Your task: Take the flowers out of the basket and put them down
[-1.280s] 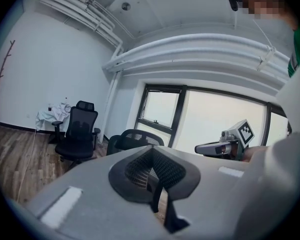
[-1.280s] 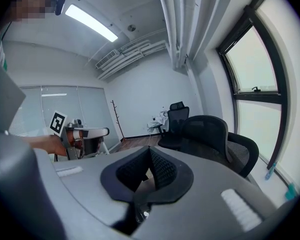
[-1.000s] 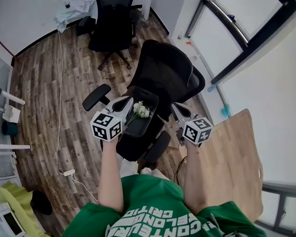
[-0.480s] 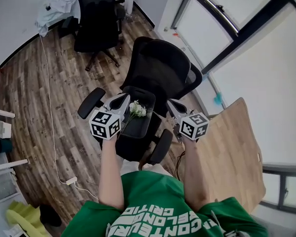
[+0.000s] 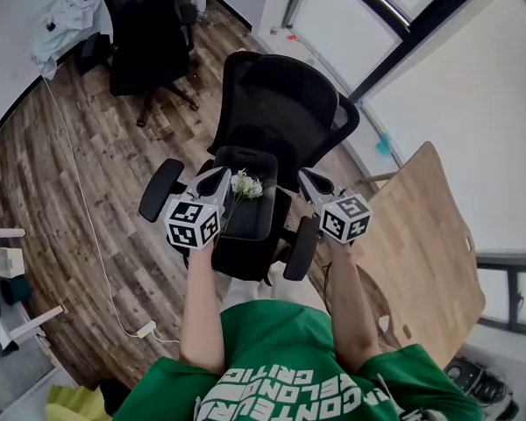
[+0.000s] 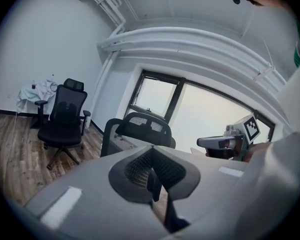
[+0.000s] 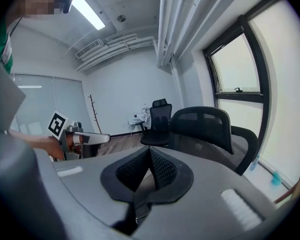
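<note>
We look down on a person in a green shirt (image 5: 272,384) who holds a gripper in each hand. The left gripper (image 5: 223,176) is in the middle of the frame, a bit to the left. The right gripper (image 5: 305,176) is across from it, a bit to the right. They are well apart, and both point away from the person, toward a black chair (image 5: 280,103).

A dark basket (image 5: 250,153) sits on the seat of that chair, between the two grippers. The white flowers (image 5: 246,185) are at the left side of the basket, just beside the tip of the left gripper. A thin stem runs down and to the left from them. We cannot tell if the flowers touch the gripper.

In the left gripper view its jaws are pressed together, and we see no flower in front of them. In the right gripper view its jaws are pressed together too, with nothing between them.

A second chair (image 5: 145,33) stands in the upper left of the frame on the wood floor (image 5: 79,165). A wooden worktop (image 5: 421,253) is at the right side of the frame.
</note>
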Demonstrator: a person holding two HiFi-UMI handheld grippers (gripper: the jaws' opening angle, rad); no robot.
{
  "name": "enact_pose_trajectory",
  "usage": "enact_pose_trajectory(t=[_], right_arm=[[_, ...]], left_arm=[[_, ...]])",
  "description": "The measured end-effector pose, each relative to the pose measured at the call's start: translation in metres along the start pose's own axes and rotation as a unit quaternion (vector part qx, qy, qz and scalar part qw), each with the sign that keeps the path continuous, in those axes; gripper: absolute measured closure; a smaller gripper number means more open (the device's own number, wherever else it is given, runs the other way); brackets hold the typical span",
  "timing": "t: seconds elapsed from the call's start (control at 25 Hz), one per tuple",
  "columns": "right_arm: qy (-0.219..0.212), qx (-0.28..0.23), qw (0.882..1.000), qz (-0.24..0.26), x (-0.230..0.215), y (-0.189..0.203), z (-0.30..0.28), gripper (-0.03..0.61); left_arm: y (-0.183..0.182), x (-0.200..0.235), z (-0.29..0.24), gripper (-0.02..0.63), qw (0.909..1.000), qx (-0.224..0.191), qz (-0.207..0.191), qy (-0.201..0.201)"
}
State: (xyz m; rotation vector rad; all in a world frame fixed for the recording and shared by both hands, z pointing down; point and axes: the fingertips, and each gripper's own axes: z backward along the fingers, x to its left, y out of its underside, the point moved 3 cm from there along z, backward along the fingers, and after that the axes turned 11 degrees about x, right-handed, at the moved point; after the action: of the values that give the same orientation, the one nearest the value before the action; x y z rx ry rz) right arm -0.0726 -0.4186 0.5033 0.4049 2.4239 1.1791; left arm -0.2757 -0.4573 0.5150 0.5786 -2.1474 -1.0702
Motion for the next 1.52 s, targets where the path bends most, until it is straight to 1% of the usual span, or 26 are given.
enact_pose_trajectory(t=[0.12,0.24,0.32,0.48,0.68,0.8,0.92,1.08,1.32,1.52], right_arm=[[0.000,0.027,1.000,-0.004,-0.002,0.016,-0.011,0.572],[-0.004,0.041,0.999,-0.010,-0.006,0.030,-0.022,0.572],[-0.008,0.049,0.999,-0.018,-0.008,0.041,-0.030,0.572],[-0.018,0.068,0.997,-0.032,-0.017,0.062,-0.047,0.572],[-0.029,0.084,0.995,-0.043,-0.033,0.089,-0.066,0.572],[-0.032,0.094,0.994,-0.050,-0.042,0.106,-0.079,0.572],[-0.032,0.107,0.992,-0.053,-0.051,0.124,-0.090,0.572],[-0.035,0.121,0.990,-0.058,-0.058,0.144,-0.104,0.572],[-0.044,0.135,0.989,-0.045,-0.064,0.166,-0.131,0.572],[-0.045,0.137,0.988,-0.047,-0.070,0.191,-0.154,0.572]], left_arm=[[0.011,0.001,-0.010,0.595,0.9998,0.017,0.000,0.004],[0.025,0.004,-0.024,0.594,0.9993,0.037,0.001,0.006],[0.037,0.008,-0.033,0.594,0.9985,0.052,0.014,0.008],[0.060,0.019,-0.054,0.594,0.9960,0.066,0.058,0.012],[0.093,0.034,-0.088,0.594,0.9921,0.100,0.075,0.013],[0.115,0.042,-0.107,0.594,0.9898,0.119,0.077,0.013],[0.137,0.046,-0.124,0.594,0.9868,0.137,0.084,0.022],[0.160,0.050,-0.142,0.594,0.9828,0.163,0.081,0.031],[0.182,0.065,-0.172,0.594,0.9821,0.174,0.062,0.034],[0.215,0.075,-0.193,0.594,0.9801,0.189,0.053,0.030]])
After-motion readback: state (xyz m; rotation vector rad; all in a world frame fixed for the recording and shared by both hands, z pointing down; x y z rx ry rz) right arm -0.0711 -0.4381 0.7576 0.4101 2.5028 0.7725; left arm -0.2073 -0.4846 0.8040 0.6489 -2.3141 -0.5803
